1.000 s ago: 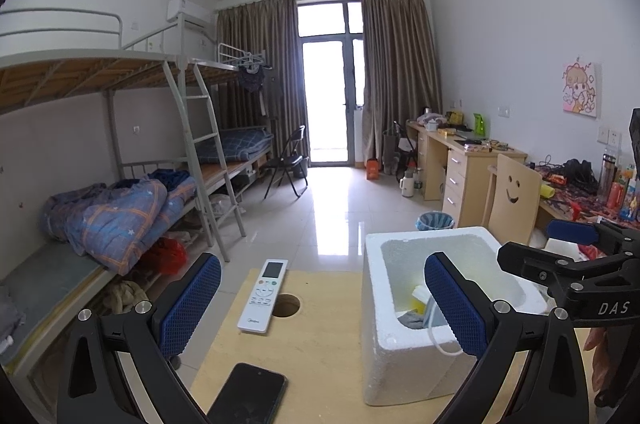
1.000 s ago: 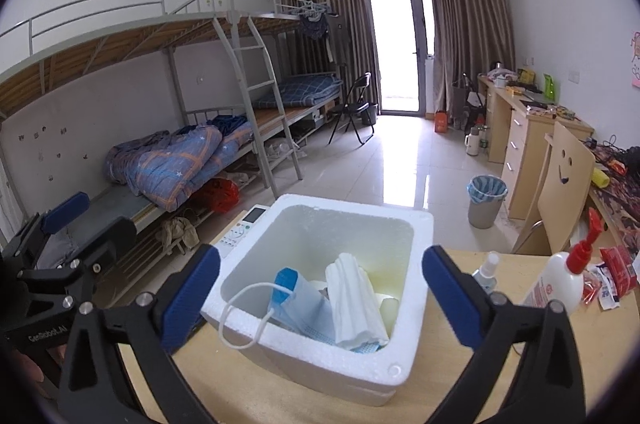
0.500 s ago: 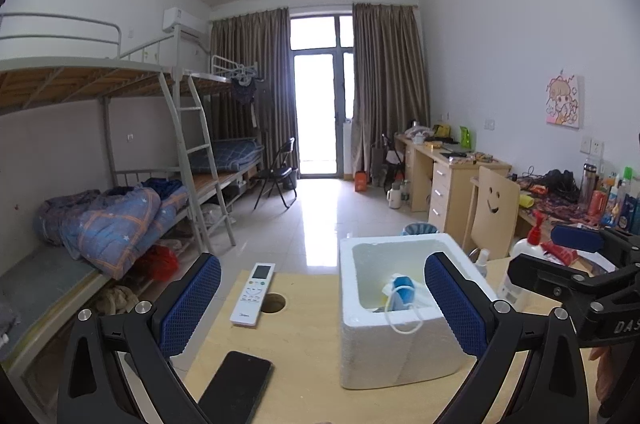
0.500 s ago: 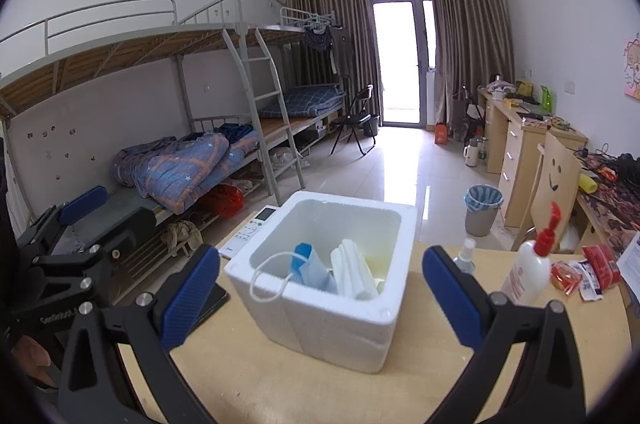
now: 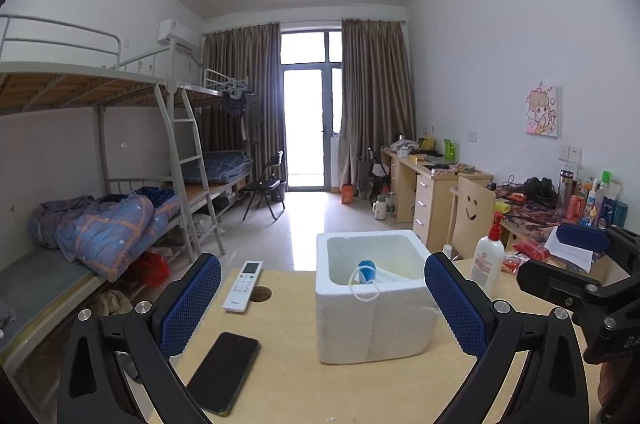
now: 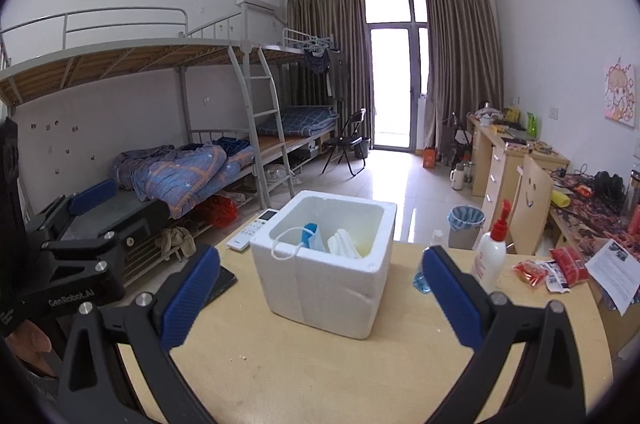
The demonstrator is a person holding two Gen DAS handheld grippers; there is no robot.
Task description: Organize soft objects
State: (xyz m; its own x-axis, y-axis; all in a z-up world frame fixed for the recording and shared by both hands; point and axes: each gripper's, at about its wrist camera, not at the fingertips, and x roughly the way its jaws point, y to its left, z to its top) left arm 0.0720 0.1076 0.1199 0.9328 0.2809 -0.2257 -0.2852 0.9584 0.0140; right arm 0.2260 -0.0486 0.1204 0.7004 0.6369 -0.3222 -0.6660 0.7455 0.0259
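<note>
The white foam box (image 6: 326,266) sits near the middle of the pale wooden table (image 6: 320,376), and the soft things are inside it: a blue face mask (image 6: 310,235) with its white ear loop (image 6: 285,244) hanging out over the near rim, and beside it a folded white cloth (image 6: 343,244). That cloth shows only from the right wrist view, which looks down into the box more steeply; from the left wrist view the box (image 5: 372,298) shows just the mask (image 5: 366,270) and its loop draped over the front wall. The right gripper (image 6: 320,298) hovers in front of the box with its blue-padded jaws spread wide and nothing between them. The left gripper (image 5: 322,304) is likewise wide open and empty, held back from the box on its near left side. The left view alone takes in the whole black phone (image 5: 224,372) lying flat by the table's near edge, with a white remote control (image 5: 243,286) beyond it next to a round hole (image 5: 260,292) in the tabletop. To the right of the box stands a white pump bottle with a red top (image 6: 491,252), and the right view also catches red snack packets (image 6: 550,270) beyond it and a bin with a blue liner (image 6: 464,226) on the floor.
</note>
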